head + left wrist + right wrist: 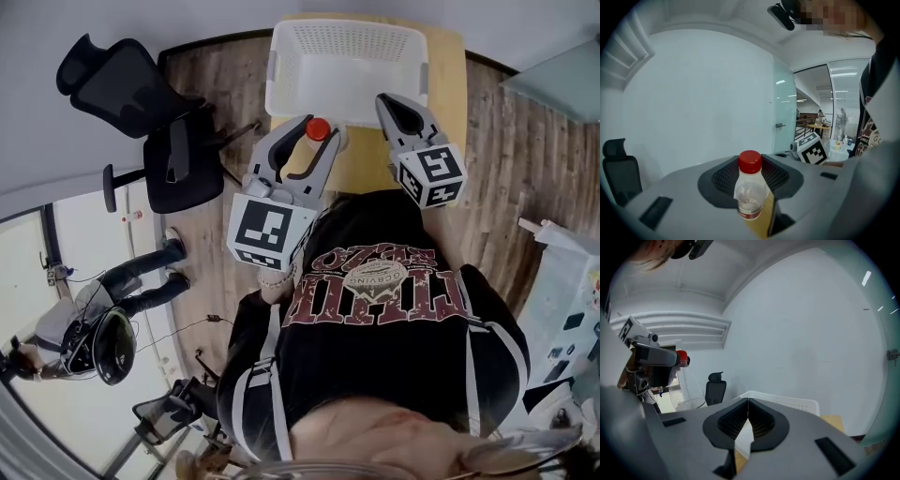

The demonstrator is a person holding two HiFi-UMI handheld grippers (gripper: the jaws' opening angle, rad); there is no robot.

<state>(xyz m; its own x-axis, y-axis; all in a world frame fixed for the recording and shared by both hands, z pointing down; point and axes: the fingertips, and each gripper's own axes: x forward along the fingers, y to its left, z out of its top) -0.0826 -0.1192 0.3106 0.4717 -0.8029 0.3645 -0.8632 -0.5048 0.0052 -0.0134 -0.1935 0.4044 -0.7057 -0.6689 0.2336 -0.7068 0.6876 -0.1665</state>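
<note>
The left gripper [317, 141] is closed on a small clear plastic bottle with a red screw cap [750, 193]. Its two dark ribbed pads press the bottle's body from either side, just below the neck, and the cap stands above them. Seen from the left gripper view, the bottle is roughly upright along the jaws, looks almost empty, and has a red and white label band low on its body. I judge the step in hand to be carrying: the bottle is off every surface, held in the air in front of the person's chest. In the head view it sits just before the near wall of the white perforated plastic basket [286, 84]. The body is smooth and light and only two narrow pads hold it, so any move from here calls for an even squeeze and no sudden tilt, or the bottle could pivot between them. The right gripper [748, 414] holds nothing: its jaw tips are brought together, touching, with only a sliver of gap lower down. It hovers near the basket's near right corner, apart from the bottle. The basket stands on a light wooden table [448, 84], and a black mesh office chair [141, 103] stands on the floor well to the left.
</note>
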